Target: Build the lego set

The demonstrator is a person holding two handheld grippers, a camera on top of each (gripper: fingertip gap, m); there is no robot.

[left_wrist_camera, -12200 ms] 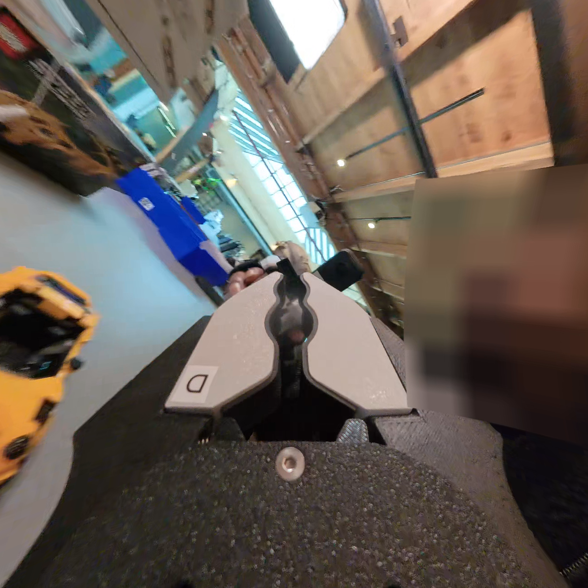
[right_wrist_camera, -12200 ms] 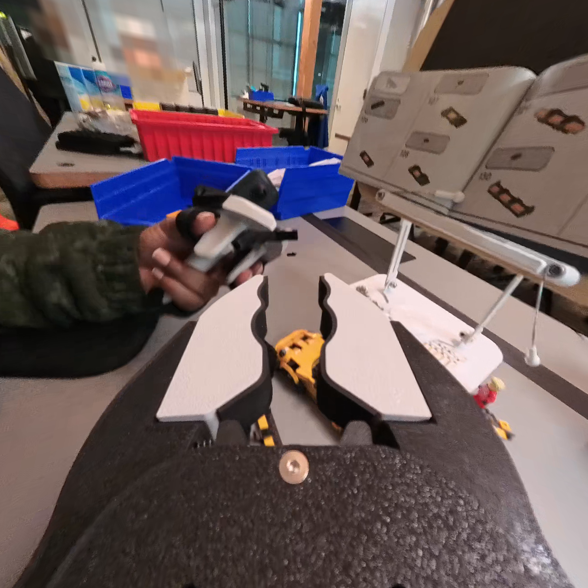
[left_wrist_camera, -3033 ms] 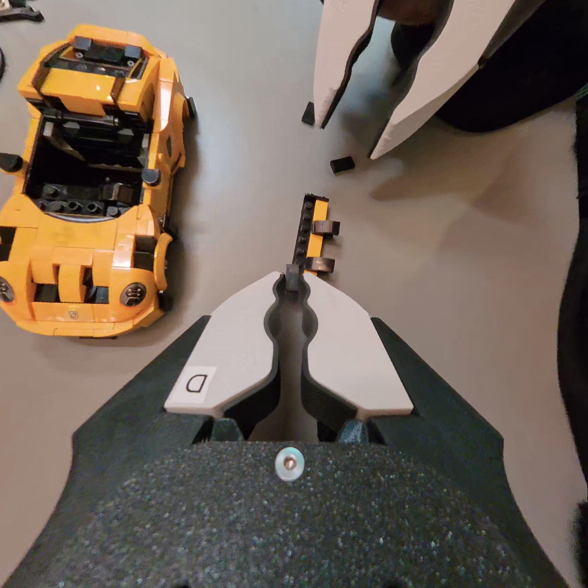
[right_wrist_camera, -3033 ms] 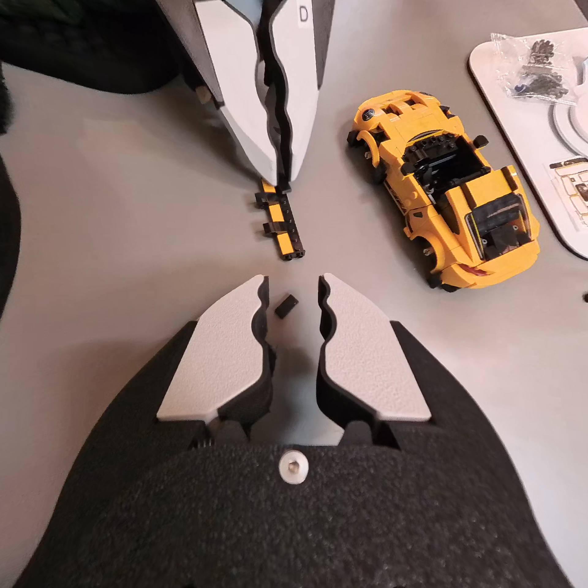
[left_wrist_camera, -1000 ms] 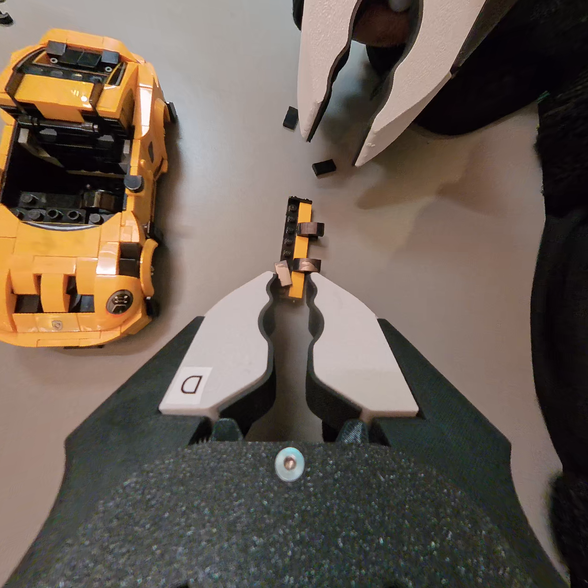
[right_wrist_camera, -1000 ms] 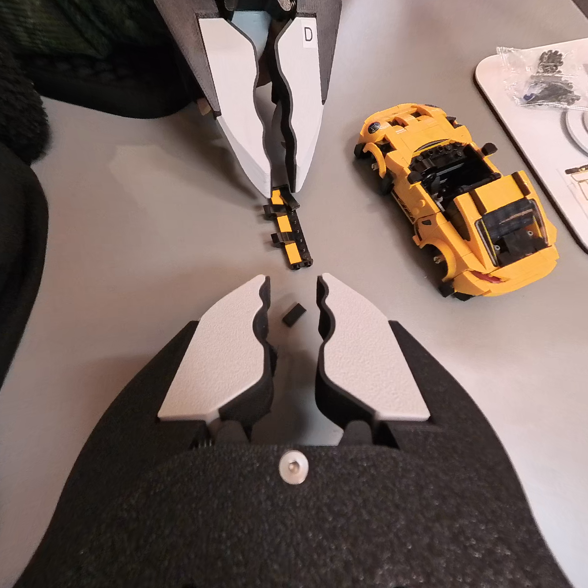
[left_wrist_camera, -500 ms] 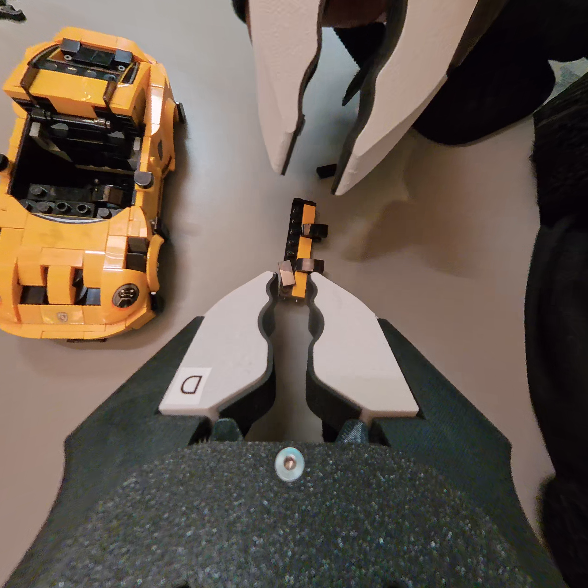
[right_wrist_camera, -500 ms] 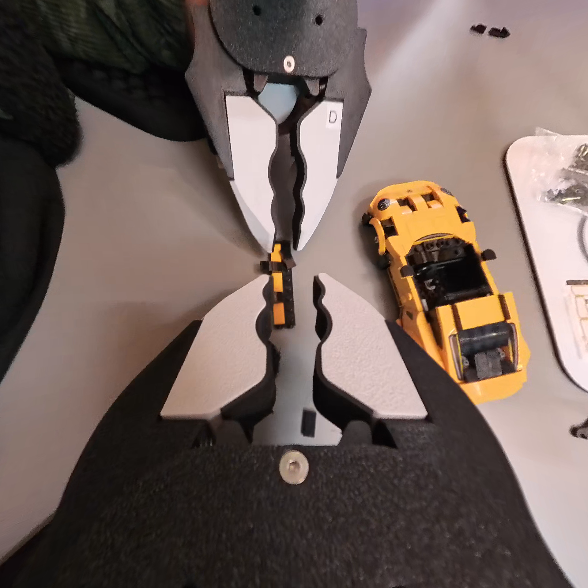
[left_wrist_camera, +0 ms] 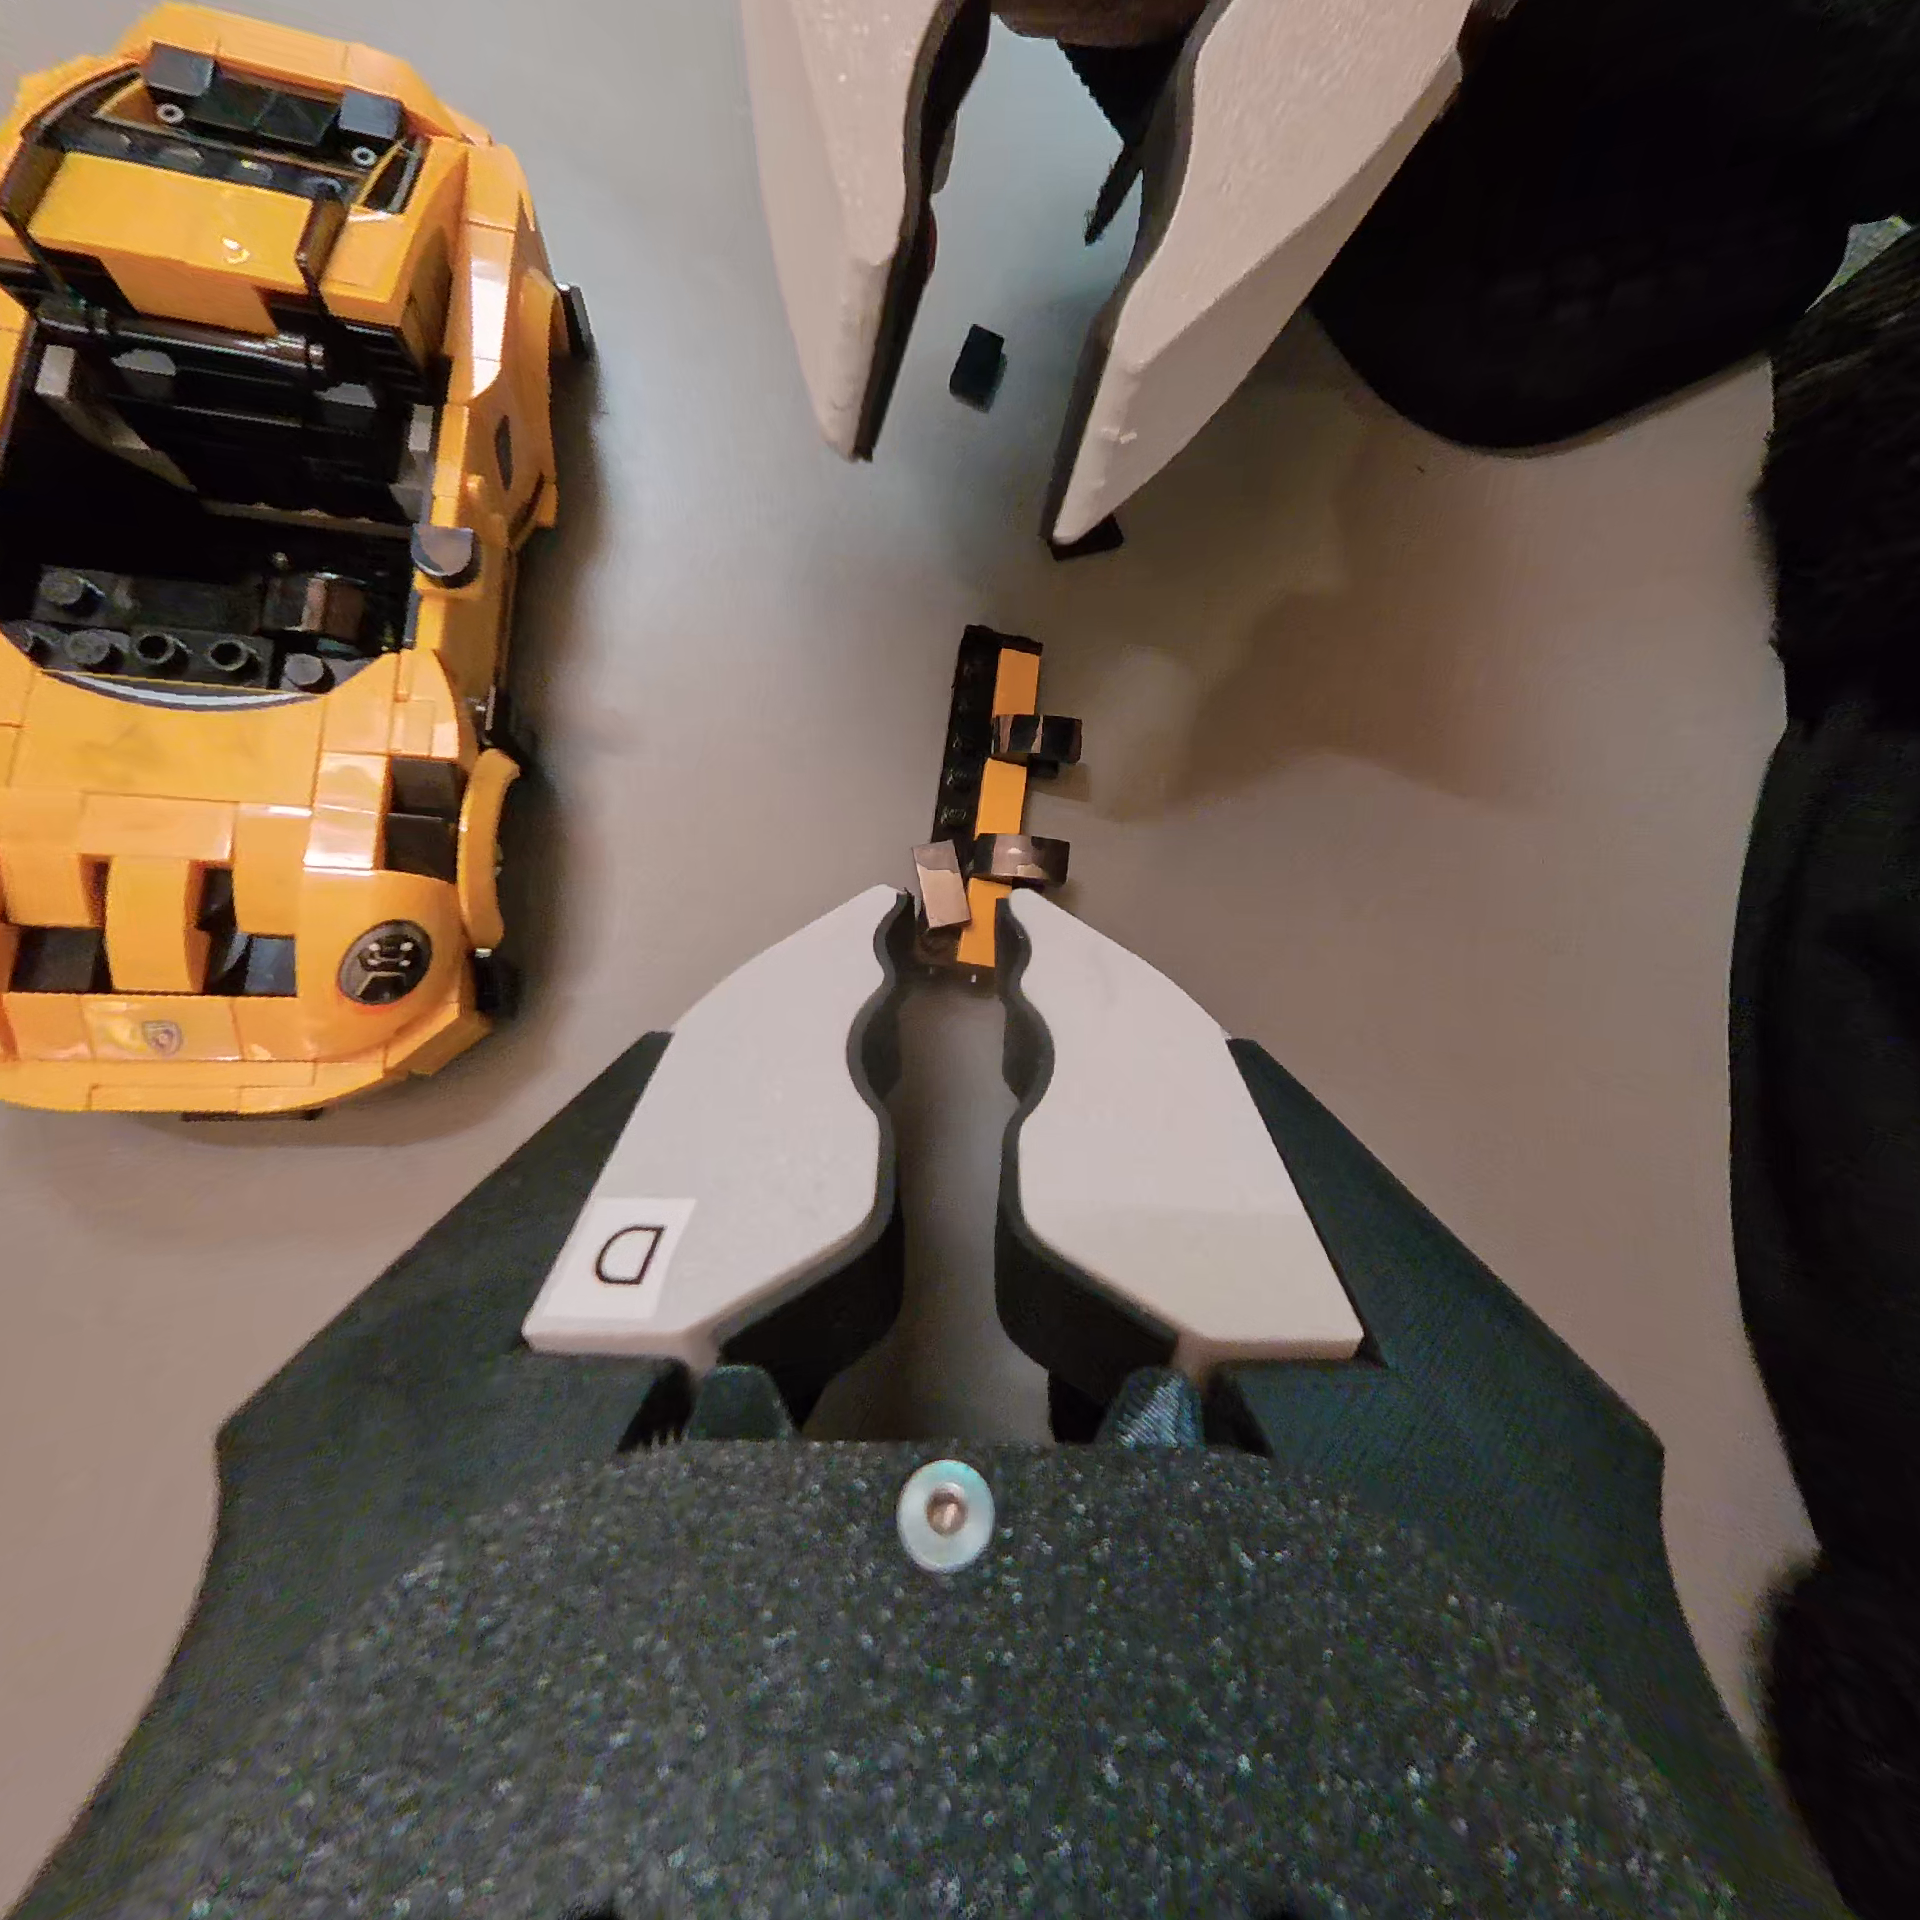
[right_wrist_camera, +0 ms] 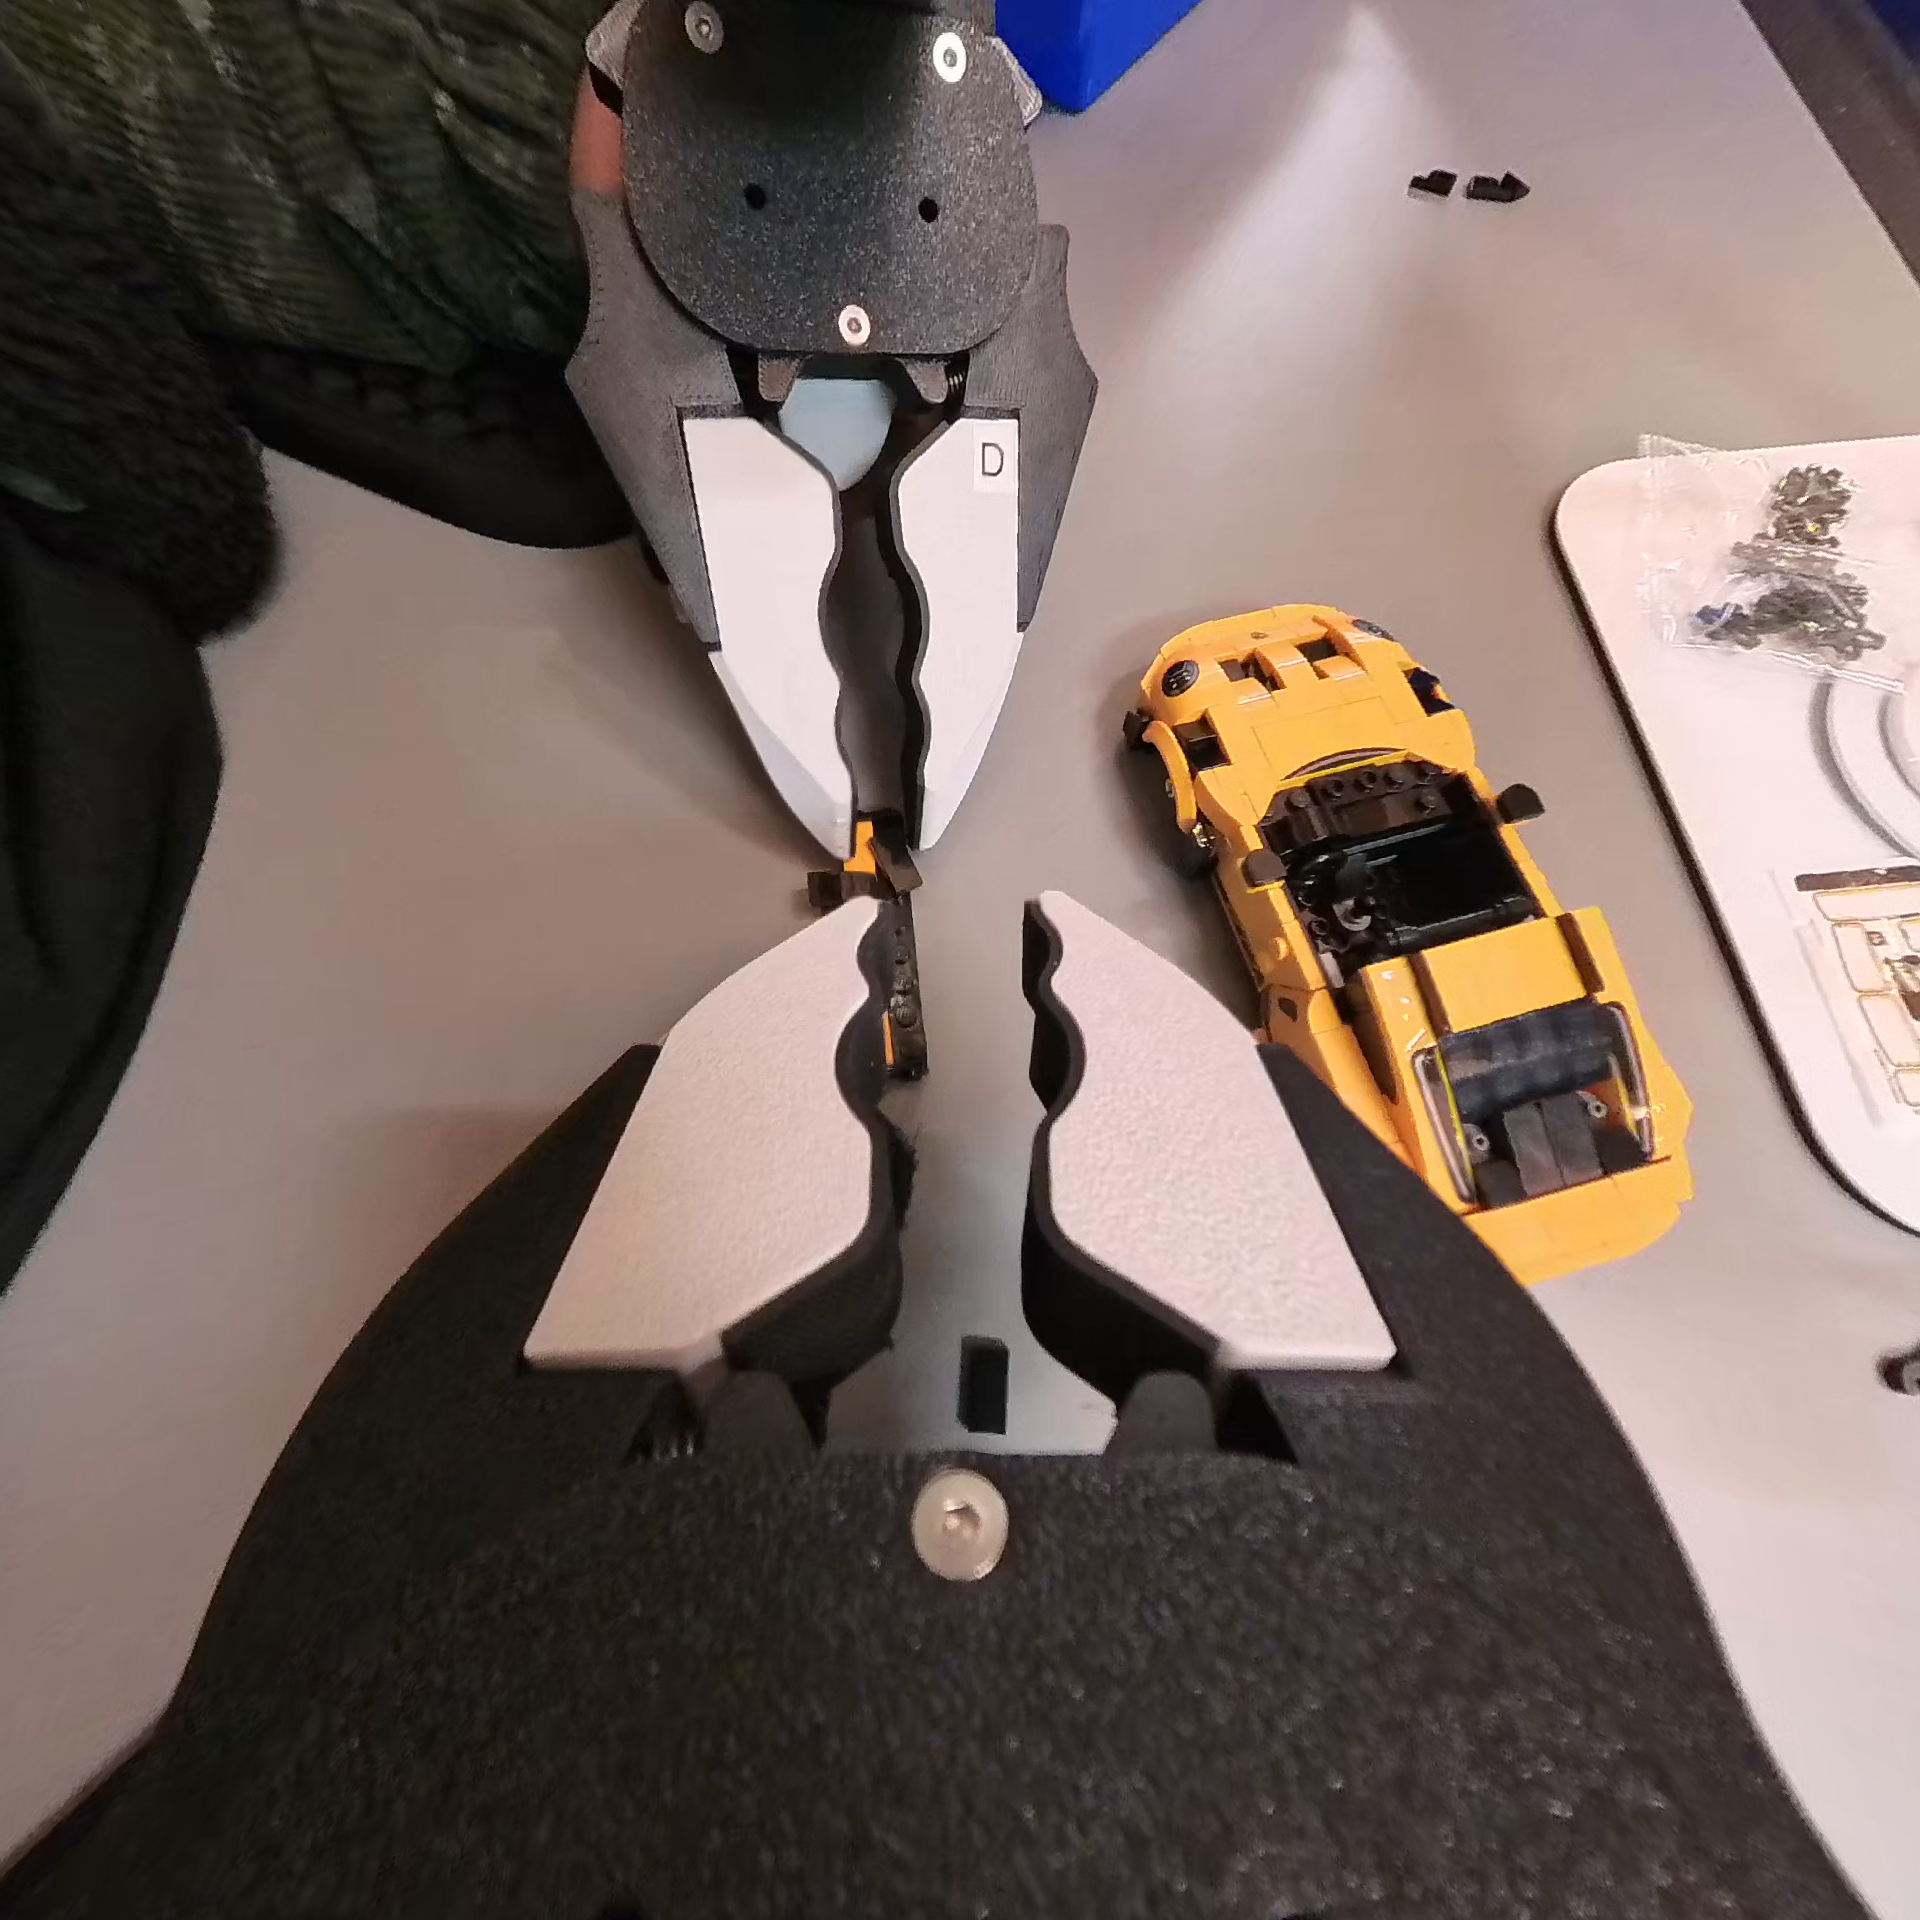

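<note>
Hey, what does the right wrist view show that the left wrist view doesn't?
Only the right wrist view shows the white board with a bag of parts, two loose black bits, a blue bin corner and the green sleeve. Only the left wrist view shows the small black piece lying askew on the strip. Both show the yellow car, the yellow-and-black strip, the left gripper closed on its end, the open right gripper, and a loose black brick.

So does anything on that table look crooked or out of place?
Yes: on the narrow orange-and-black brick strip, a small dark tile sits tilted at the end between the left tool tips, apparently not pressed flat. A loose black brick lies apart.
</note>
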